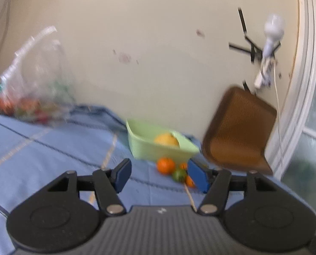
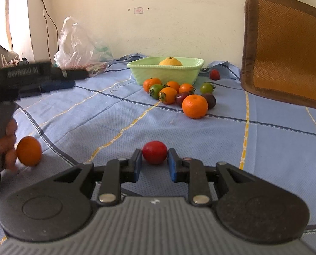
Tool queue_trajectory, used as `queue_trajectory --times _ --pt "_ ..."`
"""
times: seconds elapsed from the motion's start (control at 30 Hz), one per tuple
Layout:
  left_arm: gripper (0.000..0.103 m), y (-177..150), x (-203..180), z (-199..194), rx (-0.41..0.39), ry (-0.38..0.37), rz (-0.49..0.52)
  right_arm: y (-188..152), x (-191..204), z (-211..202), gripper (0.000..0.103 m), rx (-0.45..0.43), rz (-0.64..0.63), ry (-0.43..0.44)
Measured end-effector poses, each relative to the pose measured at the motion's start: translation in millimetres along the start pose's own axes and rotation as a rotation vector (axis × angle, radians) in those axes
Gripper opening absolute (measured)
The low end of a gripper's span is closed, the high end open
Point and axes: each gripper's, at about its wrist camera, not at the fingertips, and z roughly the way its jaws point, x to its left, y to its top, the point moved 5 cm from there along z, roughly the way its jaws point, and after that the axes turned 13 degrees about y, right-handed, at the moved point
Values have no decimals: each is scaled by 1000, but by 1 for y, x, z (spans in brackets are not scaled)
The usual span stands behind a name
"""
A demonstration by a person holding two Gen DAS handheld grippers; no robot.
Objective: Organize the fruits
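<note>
Fruits lie scattered on a blue quilted cloth (image 2: pixel 200 140). The right gripper (image 2: pixel 154 165) sits low over the cloth, its jaws spread on either side of a red tomato (image 2: pixel 154 152) without clearly touching it. The left gripper (image 1: pixel 158 175) is held higher and level, jaws wide apart and holding nothing; the right wrist view shows it at the left edge above a loose orange (image 2: pixel 28 150). Open cloth separates the tomato from the fruit pile (image 2: pixel 179 93). Behind the pile, a green basket (image 2: pixel 166 73) holds one large yellow fruit (image 2: pixel 170 61).
</note>
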Motion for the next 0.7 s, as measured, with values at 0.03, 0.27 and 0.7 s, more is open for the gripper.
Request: queue_trajectory --times 0.03,0.27,0.7 --pt "62 3 3 -5 -8 11 -3 0 -1 0 29 -1 2 3" --pt "65 -8 18 -52 102 -13 96 0 0 -1 29 -4 9 6" --pt "50 -71 12 -73 272 -22 242 0 -1 -1 30 -9 24 16"
